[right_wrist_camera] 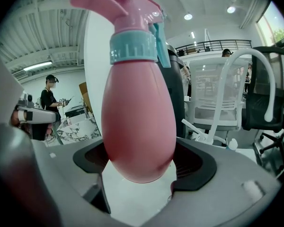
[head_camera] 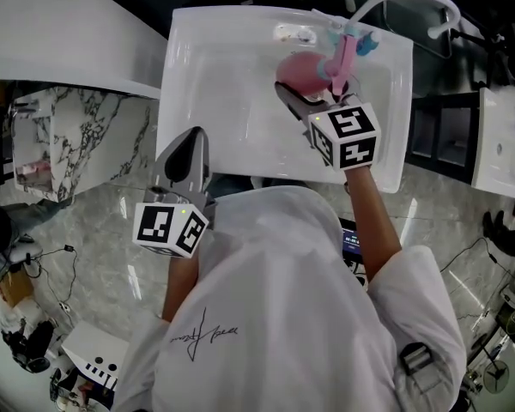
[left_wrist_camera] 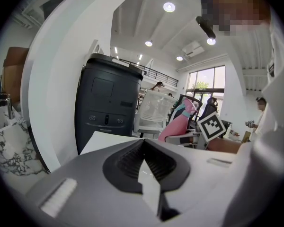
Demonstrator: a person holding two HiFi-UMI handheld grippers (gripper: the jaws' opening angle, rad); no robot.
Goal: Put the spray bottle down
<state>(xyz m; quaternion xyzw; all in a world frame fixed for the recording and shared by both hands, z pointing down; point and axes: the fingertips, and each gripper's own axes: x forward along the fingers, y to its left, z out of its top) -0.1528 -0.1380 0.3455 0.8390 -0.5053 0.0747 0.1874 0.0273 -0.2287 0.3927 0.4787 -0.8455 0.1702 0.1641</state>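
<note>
Spray bottle [right_wrist_camera: 137,112] in R gripper [head_camera: 302,99], over white sink basin [head_camera: 215,67]
R jaws clamped on pink bottle's lower body, toward basin's far side; L gripper [head_camera: 191,140] jaws together, empty, at basin's near-left edge

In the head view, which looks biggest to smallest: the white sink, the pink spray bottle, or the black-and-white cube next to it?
1. The sink, easily the largest.
2. The spray bottle and the marker cube look about alike. The cube is nearer the camera, so I can't rank them.
</note>
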